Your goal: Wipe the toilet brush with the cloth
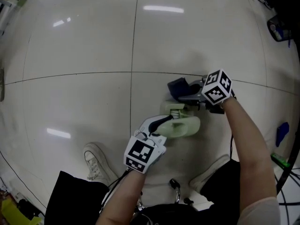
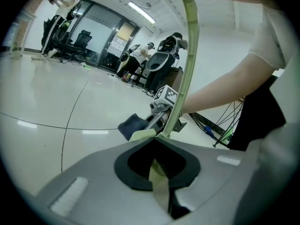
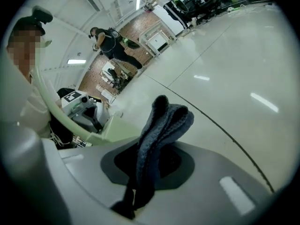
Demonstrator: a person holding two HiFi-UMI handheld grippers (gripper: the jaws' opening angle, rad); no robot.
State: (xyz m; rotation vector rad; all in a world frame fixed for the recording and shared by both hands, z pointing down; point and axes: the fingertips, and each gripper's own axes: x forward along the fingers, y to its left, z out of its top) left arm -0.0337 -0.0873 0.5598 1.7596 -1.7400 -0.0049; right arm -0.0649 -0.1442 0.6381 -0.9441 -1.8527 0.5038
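Observation:
The toilet brush (image 1: 184, 127) is pale green and lies just above the floor between both grippers. My left gripper (image 1: 163, 122) is shut on its lower part (image 2: 158, 172), and the thin curved handle (image 2: 190, 55) rises past the camera. My right gripper (image 1: 188, 95) is shut on a folded dark blue cloth (image 1: 179, 88), which stands up out of the jaws (image 3: 161, 130). The cloth (image 2: 133, 125) sits close to the brush's flat green end (image 2: 142, 135); whether they touch I cannot tell. In the right gripper view the handle (image 3: 49, 104) curves at left, with the left gripper (image 3: 86, 111) behind it.
The person's white shoes (image 1: 96, 161) (image 1: 210, 175) stand on the glossy tiled floor (image 1: 84, 46) just below the grippers. A blue item (image 1: 281, 133) and cables lie at the right edge. Office chairs and people (image 2: 140, 55) stand far off.

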